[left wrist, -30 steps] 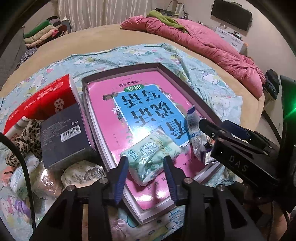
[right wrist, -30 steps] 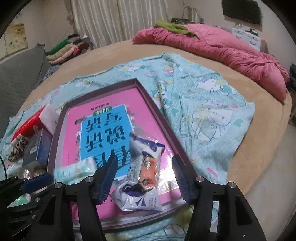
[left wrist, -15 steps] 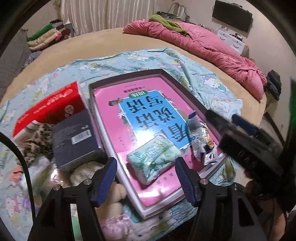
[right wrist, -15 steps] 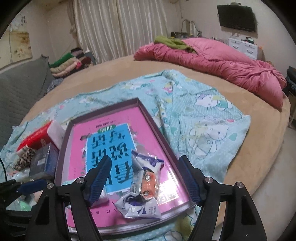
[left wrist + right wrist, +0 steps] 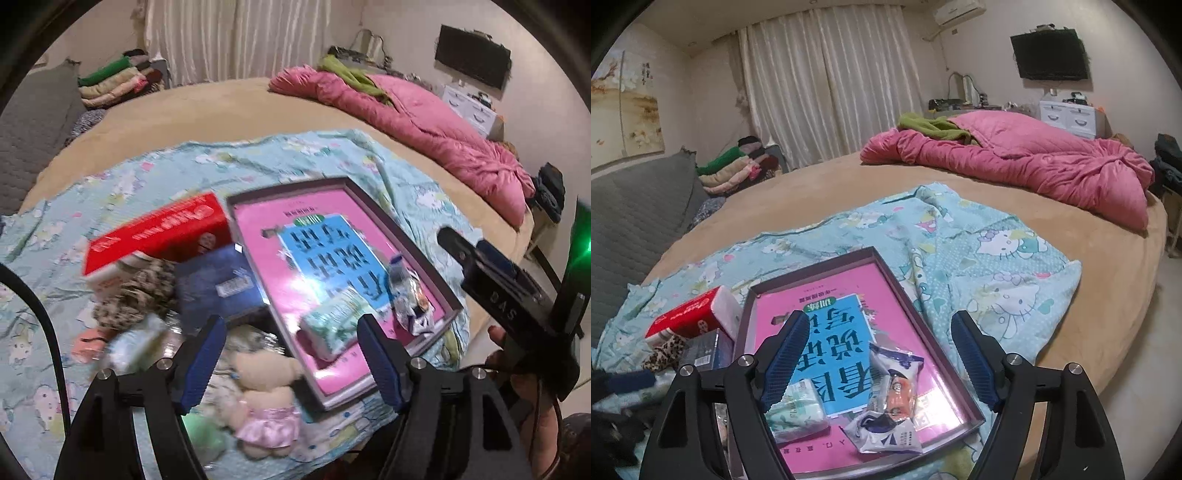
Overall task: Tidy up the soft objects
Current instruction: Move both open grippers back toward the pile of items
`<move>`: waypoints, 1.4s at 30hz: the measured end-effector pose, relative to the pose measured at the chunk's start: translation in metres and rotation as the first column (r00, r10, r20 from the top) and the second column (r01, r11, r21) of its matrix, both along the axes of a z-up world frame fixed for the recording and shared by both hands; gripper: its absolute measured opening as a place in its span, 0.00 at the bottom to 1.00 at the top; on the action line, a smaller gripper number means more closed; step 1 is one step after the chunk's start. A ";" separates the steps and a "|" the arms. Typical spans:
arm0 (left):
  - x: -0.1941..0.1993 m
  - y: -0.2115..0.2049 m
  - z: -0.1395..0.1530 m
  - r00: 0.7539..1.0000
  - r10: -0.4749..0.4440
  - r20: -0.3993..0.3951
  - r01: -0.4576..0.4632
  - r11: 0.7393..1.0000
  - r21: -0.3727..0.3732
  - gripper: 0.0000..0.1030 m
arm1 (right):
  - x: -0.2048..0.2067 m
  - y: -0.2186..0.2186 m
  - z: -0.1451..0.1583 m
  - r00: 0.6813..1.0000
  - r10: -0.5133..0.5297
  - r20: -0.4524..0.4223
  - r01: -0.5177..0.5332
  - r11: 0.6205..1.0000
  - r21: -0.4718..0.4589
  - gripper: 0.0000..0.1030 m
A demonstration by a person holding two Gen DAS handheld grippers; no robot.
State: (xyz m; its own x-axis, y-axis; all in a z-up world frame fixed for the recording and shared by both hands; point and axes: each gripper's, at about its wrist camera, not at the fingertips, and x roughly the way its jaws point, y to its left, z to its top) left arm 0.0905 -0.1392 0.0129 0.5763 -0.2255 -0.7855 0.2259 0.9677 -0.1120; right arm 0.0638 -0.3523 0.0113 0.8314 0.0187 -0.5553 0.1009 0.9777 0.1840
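Observation:
A shallow purple-rimmed box lid with a pink and blue print lies on the blue cartoon blanket. Inside it rest a pale green tissue pack and a crinkled snack packet. My left gripper hangs above the lid's near left edge, jaws opening, nothing between them. My right gripper hovers over the lid, jaws opening and empty; its body shows at the right of the left wrist view. A plush doll in a pink skirt lies below the left gripper.
Left of the lid sit a red tissue box, a dark blue box, a leopard-print cloth and several soft packets. A pink quilt lies at the bed's far side. Folded clothes are stacked by the curtain.
Both grippers have spread wider and risen, pulling back from the lid. The tissue pack and snack packet stay lying in the lid. The plush doll has come into the left wrist view.

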 end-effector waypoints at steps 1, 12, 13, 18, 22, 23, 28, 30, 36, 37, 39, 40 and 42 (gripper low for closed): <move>0.000 0.006 0.003 1.000 0.010 0.004 -0.010 1.000 0.000 0.72 | -0.001 0.002 0.002 1.000 0.005 0.004 -0.005 1.000 0.001 0.78; -0.008 0.075 0.023 0.991 0.134 0.024 -0.132 0.990 -0.045 0.73 | -0.017 0.048 0.031 0.990 0.132 0.043 -0.133 0.991 0.018 0.79; -0.010 0.080 0.024 0.990 0.141 0.023 -0.139 0.989 -0.047 0.73 | -0.019 0.053 0.034 0.988 0.146 0.045 -0.147 0.989 0.011 0.79; -0.018 0.103 0.028 0.985 0.171 0.026 -0.170 0.984 -0.049 0.73 | -0.028 0.077 0.046 0.979 0.198 0.049 -0.198 0.980 0.000 0.79; -0.027 0.118 0.030 0.981 0.194 0.025 -0.193 0.980 -0.053 0.73 | -0.034 0.092 0.051 0.972 0.230 0.038 -0.230 0.973 -0.001 0.79; -0.029 0.120 0.029 0.980 0.199 0.022 -0.198 0.979 -0.053 0.73 | -0.035 0.095 0.052 0.971 0.236 0.034 -0.237 0.972 0.001 0.79; -0.043 0.131 0.022 0.978 0.207 -0.005 -0.207 0.977 -0.043 0.73 | -0.044 0.114 0.053 0.958 0.286 -0.005 -0.286 0.958 0.020 0.79; -0.050 0.133 0.017 0.978 0.207 -0.012 -0.207 0.978 -0.037 0.73 | -0.048 0.124 0.053 0.952 0.306 -0.024 -0.306 0.952 0.019 0.79; -0.062 0.143 0.014 0.977 0.211 -0.024 -0.212 0.977 -0.026 0.73 | -0.058 0.145 0.052 0.933 0.353 -0.063 -0.354 0.935 0.004 0.79; -0.065 0.145 0.014 0.976 0.215 -0.020 -0.215 0.976 -0.030 0.73 | -0.058 0.147 0.051 0.931 0.359 -0.069 -0.359 0.933 0.002 0.79; -0.068 0.147 0.015 0.976 0.218 -0.014 -0.219 0.975 -0.027 0.73 | -0.060 0.151 0.051 0.927 0.366 -0.081 -0.367 0.930 0.006 0.79; -0.069 0.147 0.015 0.975 0.220 -0.012 -0.220 0.975 -0.023 0.73 | -0.061 0.153 0.051 0.925 0.369 -0.089 -0.370 0.929 0.008 0.79; -0.071 0.149 0.014 0.974 0.225 -0.014 -0.225 0.974 -0.023 0.73 | -0.063 0.155 0.051 0.923 0.371 -0.097 -0.373 0.928 0.004 0.79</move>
